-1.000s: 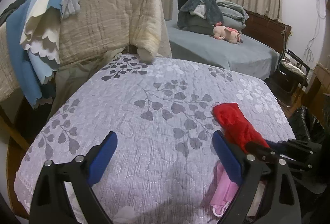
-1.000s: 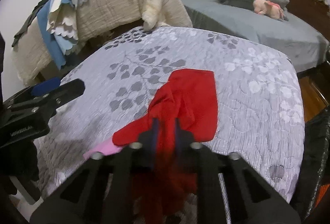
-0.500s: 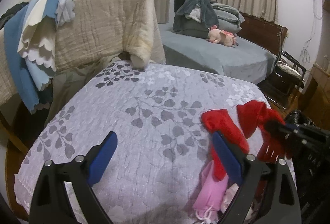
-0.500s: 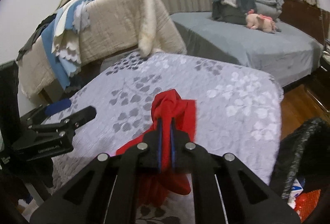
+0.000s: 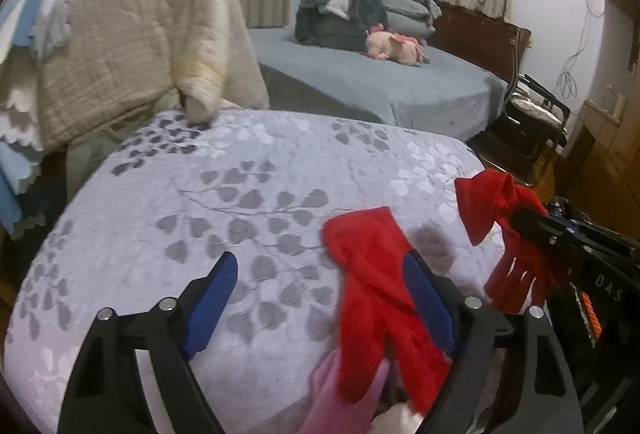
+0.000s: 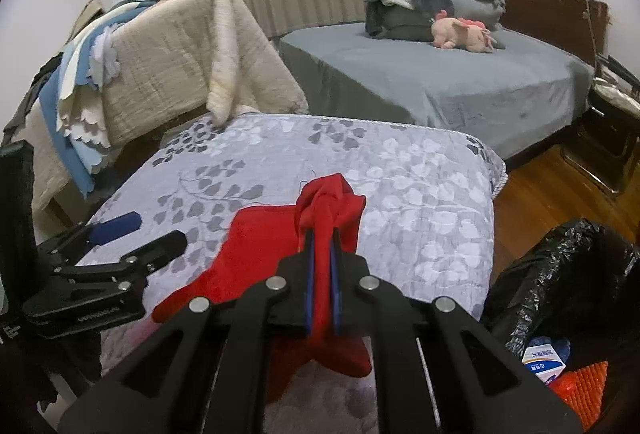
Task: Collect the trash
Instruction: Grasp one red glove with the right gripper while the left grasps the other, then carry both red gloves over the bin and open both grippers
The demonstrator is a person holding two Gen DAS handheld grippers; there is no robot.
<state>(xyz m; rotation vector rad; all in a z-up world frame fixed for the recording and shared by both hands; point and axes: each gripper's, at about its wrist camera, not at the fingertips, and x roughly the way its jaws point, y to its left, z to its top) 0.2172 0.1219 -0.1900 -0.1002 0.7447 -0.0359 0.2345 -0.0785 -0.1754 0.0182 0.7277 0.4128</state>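
My right gripper (image 6: 322,234) is shut on a red glove (image 6: 328,202), which hangs from it above the right side of the floral quilt (image 6: 420,194). The left wrist view shows that gripper (image 5: 532,226) and the held glove (image 5: 492,202) at the right. A second red glove (image 5: 376,294) lies flat on the quilt (image 5: 240,174), partly over a pink face mask (image 5: 336,394). My left gripper (image 5: 320,298) straddles this glove with its jaws closing; the blue pads (image 5: 212,306) do not press on it. The right wrist view shows the left gripper (image 6: 148,234) beside that flat glove (image 6: 256,246).
A black trash bag (image 6: 560,274) stands open on the wooden floor to the right of the bed, with a blue-and-white box (image 6: 542,360) inside. Blankets (image 5: 140,34) hang over a frame at the back left. A second bed (image 6: 440,82) holds folded bedding and a pink plush toy (image 6: 460,34).
My right gripper has lifted one red glove up and to the right, off the other. My left gripper has moved over the remaining glove, and its jaws have narrowed a little.
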